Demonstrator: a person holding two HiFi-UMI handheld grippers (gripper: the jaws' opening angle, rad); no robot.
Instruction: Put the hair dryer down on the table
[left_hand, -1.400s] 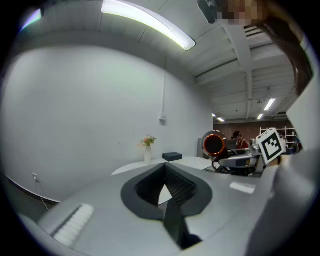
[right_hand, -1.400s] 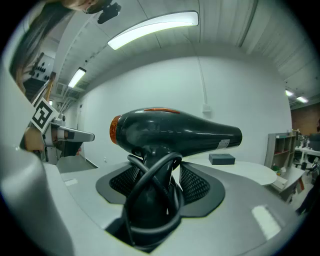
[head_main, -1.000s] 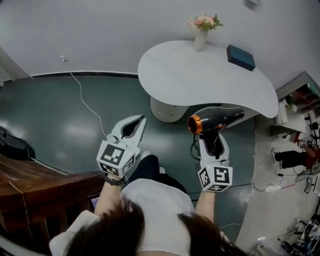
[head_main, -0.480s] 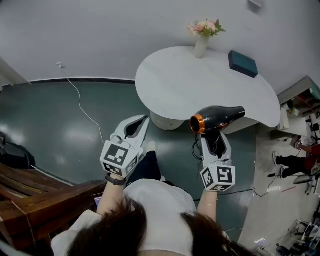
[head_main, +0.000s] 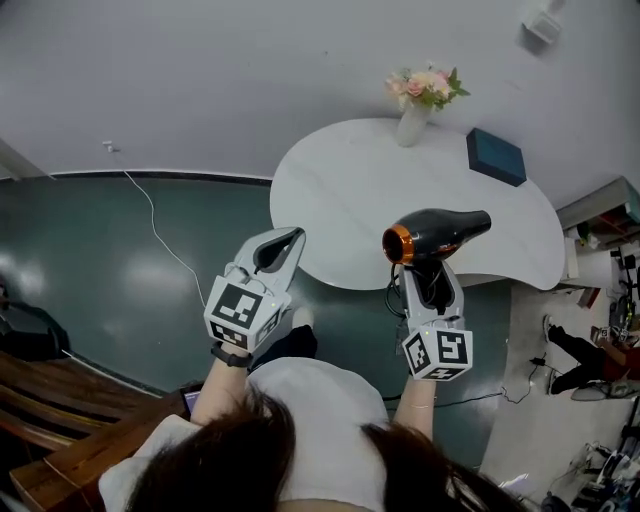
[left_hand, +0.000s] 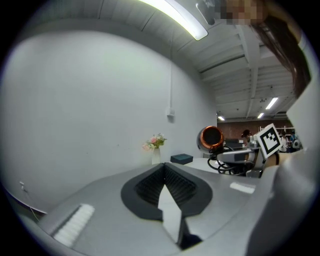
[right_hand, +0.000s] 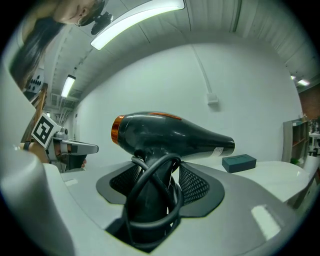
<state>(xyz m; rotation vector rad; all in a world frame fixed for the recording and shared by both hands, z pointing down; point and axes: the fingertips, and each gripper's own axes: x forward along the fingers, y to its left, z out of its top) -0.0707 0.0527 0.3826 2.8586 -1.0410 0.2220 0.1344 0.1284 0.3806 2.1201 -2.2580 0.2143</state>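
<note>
A black hair dryer (head_main: 440, 232) with an orange rear ring stands upright in my right gripper (head_main: 428, 275). Its barrel points right, above the near edge of the white rounded table (head_main: 340, 190). In the right gripper view the hair dryer (right_hand: 170, 135) fills the middle, and my right gripper (right_hand: 155, 192) is shut on its handle, with the black cord looped round it. My left gripper (head_main: 292, 238) hangs left of the dryer by the table's near-left edge, shut and holding nothing. The left gripper view shows the left gripper (left_hand: 165, 186) with its jaws together and the dryer (left_hand: 212, 138) off to the right.
At the back of the table stand a white vase of pink flowers (head_main: 420, 100) and a dark teal box (head_main: 495, 157). A white cable (head_main: 150, 215) runs across the dark floor on the left. Wooden furniture (head_main: 60, 410) sits at lower left. Shelves and clutter (head_main: 605, 250) are on the right.
Both grippers and my head have moved forward towards the table. The dryer now hangs over the table's near edge instead of over the floor. Neither grip has changed.
</note>
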